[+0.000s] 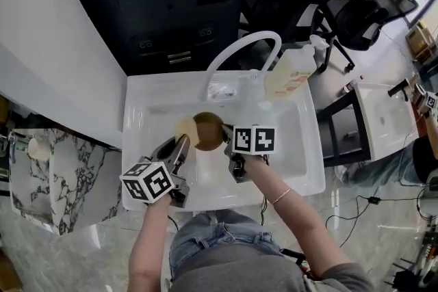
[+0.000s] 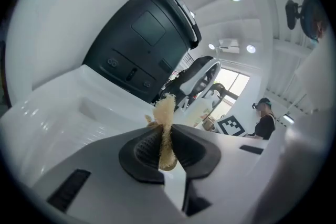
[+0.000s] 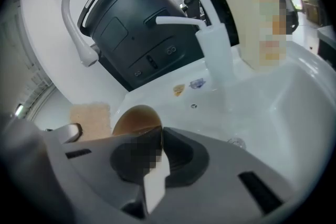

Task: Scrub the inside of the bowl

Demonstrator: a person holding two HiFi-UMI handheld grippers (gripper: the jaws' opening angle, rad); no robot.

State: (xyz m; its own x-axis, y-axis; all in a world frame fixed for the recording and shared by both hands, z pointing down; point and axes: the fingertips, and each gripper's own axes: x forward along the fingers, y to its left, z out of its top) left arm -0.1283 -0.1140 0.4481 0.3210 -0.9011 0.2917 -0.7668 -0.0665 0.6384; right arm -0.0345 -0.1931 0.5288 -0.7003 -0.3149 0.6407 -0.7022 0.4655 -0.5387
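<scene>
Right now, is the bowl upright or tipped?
Tipped: the right gripper pinches the bowl by its rim, holding it on edge over the sink, rounded outside showing from above.

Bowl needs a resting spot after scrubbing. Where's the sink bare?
Bare: the sink floor between the right claw and the right wall. Crowded: the back ledge with faucet and bottle; the middle, with bowl and the left claw's sponge.

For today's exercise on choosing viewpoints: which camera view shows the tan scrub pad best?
The left gripper view: the scrub pad sits centred, pinched edge-on in the left gripper. The right gripper view shows its flat face beside the bowl; the head view shows it partly hidden by the bowl.
</scene>
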